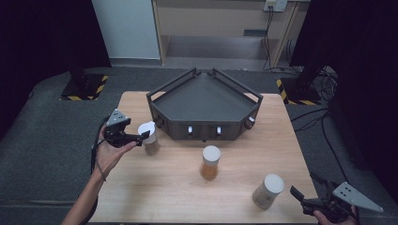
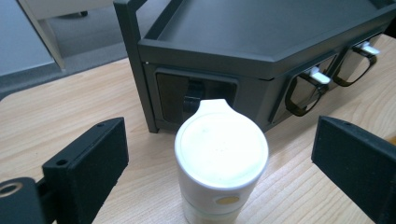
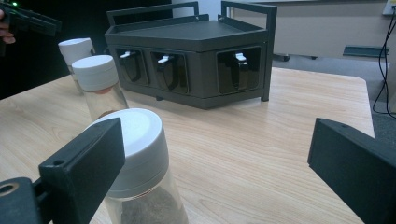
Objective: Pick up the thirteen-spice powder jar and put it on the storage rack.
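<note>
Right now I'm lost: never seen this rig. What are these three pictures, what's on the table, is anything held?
No robot here: a person holds a two-jaw claw in each hand. The high view looks down on the wooden table. The other two pictures come from cameras riding on each claw, looking along its black jaws.

On the table: a dark angled rack with small drawers, and three white-capped spice jars. The left claw is open around the left jar, not gripping. The right claw is open beside the near jar. The middle jar stands alone. Nothing is held.
</note>
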The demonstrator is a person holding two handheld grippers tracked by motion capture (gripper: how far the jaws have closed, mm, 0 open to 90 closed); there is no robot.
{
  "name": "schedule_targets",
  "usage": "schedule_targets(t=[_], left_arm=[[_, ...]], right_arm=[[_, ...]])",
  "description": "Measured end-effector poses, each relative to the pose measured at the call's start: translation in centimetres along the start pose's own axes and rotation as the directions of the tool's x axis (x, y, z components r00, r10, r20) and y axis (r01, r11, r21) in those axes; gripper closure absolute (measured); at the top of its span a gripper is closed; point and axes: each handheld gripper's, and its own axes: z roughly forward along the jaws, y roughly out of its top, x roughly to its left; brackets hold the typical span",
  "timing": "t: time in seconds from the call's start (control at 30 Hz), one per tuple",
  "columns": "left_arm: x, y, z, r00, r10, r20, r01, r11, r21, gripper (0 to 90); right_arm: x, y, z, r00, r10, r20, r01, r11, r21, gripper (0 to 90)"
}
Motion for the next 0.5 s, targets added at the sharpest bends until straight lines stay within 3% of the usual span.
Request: schedule_targets(t=[0.5], left_arm=[[-0.6, 0.3, 2.0, 0.9998, -0.003, -0.018, 0.004, 0.9995, 0.032, 3.8]], right_arm=[[-0.1, -0.1, 0.0, 1.0, 0.008, 0.0, -0.008, 1.0, -0.004, 4.6]])
